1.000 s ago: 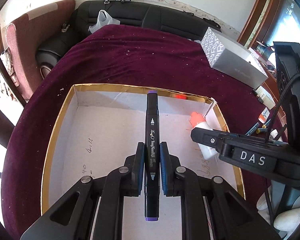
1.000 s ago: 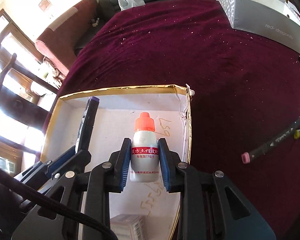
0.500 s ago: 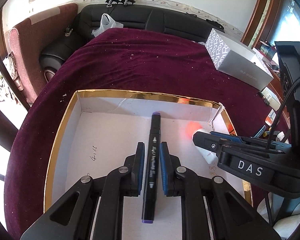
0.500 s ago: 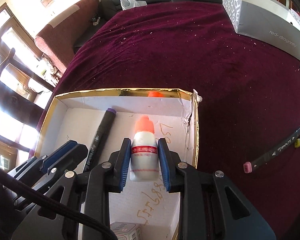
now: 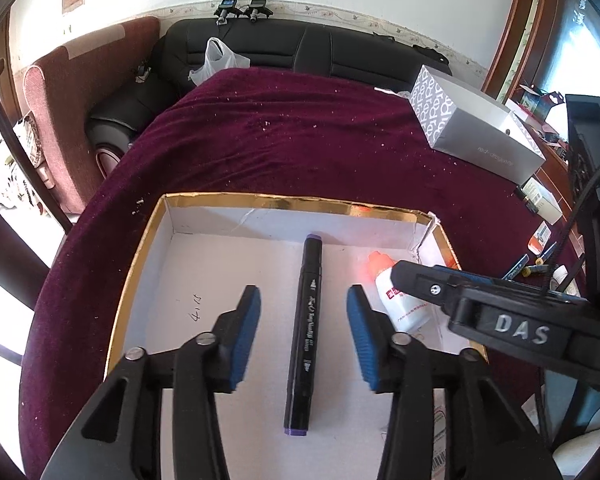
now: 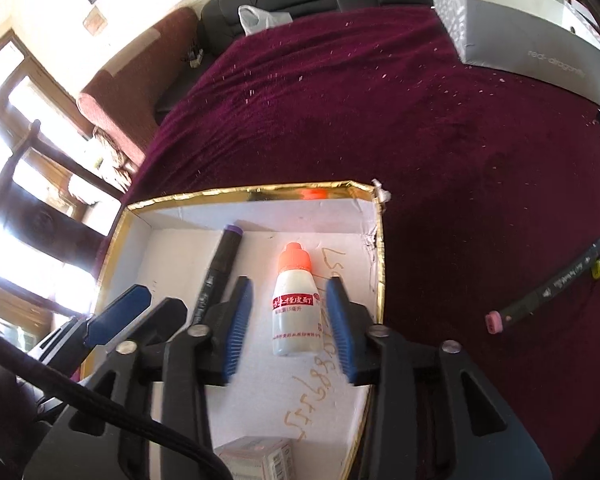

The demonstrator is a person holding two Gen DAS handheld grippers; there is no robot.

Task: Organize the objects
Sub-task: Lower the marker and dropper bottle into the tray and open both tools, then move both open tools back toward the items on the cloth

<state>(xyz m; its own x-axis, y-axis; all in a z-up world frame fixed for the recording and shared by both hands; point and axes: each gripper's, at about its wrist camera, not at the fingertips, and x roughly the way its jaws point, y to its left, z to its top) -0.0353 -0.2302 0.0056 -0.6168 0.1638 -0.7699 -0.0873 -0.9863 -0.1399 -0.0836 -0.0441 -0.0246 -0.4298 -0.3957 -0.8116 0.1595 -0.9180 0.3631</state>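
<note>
Now both grippers are opening, left gripper clear of the black marker and right gripper clear of the white dropper bottle, each released flat inside the gold-rimmed box, so these placements look finished.

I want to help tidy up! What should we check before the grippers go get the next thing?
1. Marker lies flat in the box: ok.
2. Left gripper has let go; its jaws are opening and the pads do not touch the marker: ok.
3. Bottle lies in the box beside the marker: ok.
4. Right gripper has let go; its jaws are opening with gaps on both sides of the bottle: ok.
5. Bottle cap is shut tight: cannot tell.
6. All things are in the box: not ok, a pink-tipped marker lies on the cloth.
</note>
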